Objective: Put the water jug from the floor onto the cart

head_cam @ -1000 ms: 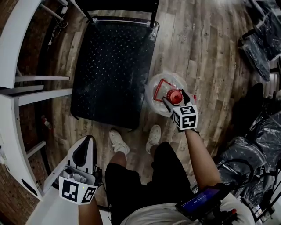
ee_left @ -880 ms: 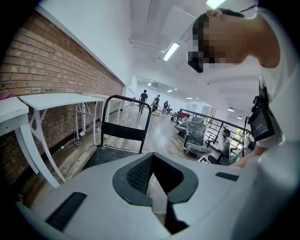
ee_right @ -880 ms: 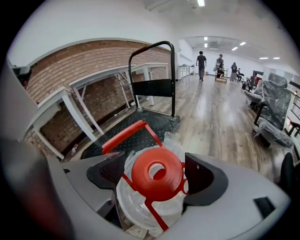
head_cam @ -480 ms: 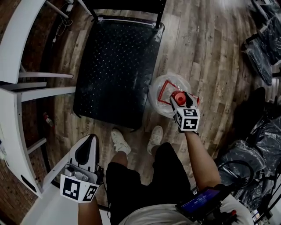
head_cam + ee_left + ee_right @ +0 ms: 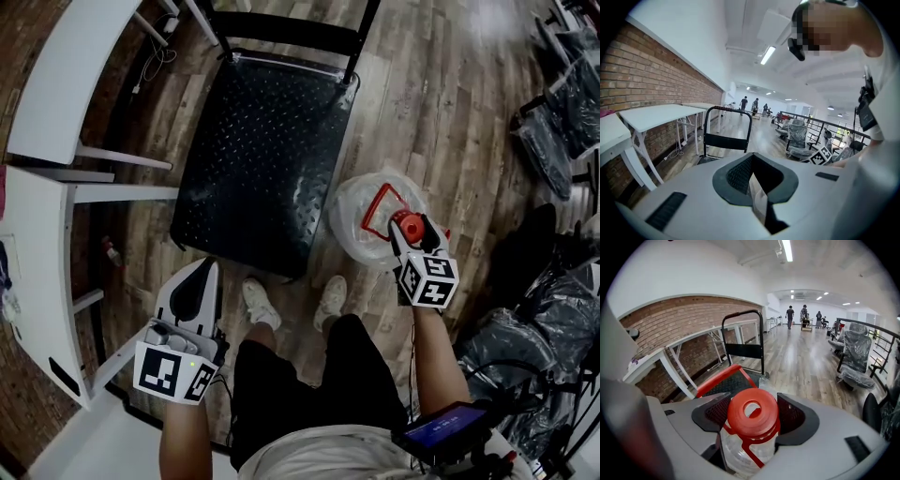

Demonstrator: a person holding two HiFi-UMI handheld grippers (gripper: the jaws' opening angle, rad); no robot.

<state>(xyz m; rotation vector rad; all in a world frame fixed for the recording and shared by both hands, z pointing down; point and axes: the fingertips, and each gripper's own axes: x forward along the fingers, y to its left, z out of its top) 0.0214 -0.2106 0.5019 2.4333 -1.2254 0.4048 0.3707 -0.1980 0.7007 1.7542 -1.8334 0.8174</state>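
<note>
The water jug (image 5: pixel 375 220) is clear plastic with a red cap (image 5: pixel 752 416) and a red carry handle (image 5: pixel 380 204). It hangs just right of the black cart's platform (image 5: pixel 262 159). My right gripper (image 5: pixel 412 230) is shut on the jug's neck just under the cap, and both dark pads press against it in the right gripper view. My left gripper (image 5: pixel 200 281) is held low at the left, near the person's left shoe. Its jaws are shut with nothing between them. The cart's upright push handle (image 5: pixel 743 329) stands at its far end.
White tables (image 5: pixel 66 84) on metal legs line the brick wall at the left, close to the cart. Wrapped black office chairs (image 5: pixel 553 309) crowd the right side. The person's shoes (image 5: pixel 255 302) stand at the cart's near edge. People (image 5: pixel 791 315) stand far down the hall.
My right gripper's jaws have closed on the jug's neck and lifted the jug off the floor. My left gripper has risen a little.
</note>
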